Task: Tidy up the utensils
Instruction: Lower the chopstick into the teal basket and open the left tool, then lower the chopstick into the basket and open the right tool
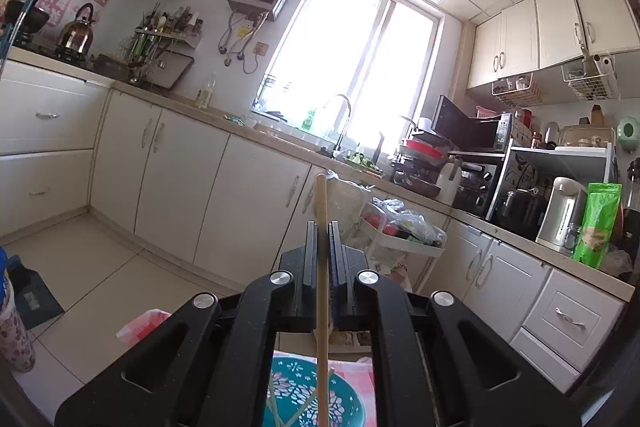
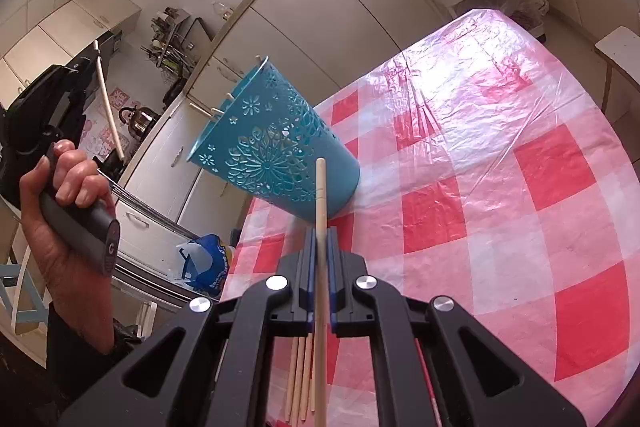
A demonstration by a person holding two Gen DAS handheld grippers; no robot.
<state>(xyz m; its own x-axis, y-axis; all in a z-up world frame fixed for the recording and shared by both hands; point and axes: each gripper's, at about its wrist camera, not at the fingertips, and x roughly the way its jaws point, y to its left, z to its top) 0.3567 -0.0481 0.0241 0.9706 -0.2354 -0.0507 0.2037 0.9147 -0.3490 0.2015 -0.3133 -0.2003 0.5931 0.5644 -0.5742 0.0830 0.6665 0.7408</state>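
Left hand-held gripper: clamped on one chopstick, above the teal holder. Right hand-held gripper: clamped on another chopstick, holder ahead. Risk: thin stick pivots, misses rim; loose chopsticks remain below.

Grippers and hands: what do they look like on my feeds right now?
Both are black plastic with round silver bolts. The right gripper has blue finger pads, the left gripper black ribbed ones. The left hand wraps a dark cylindrical handle with a round end sticker; its sleeve is dark.
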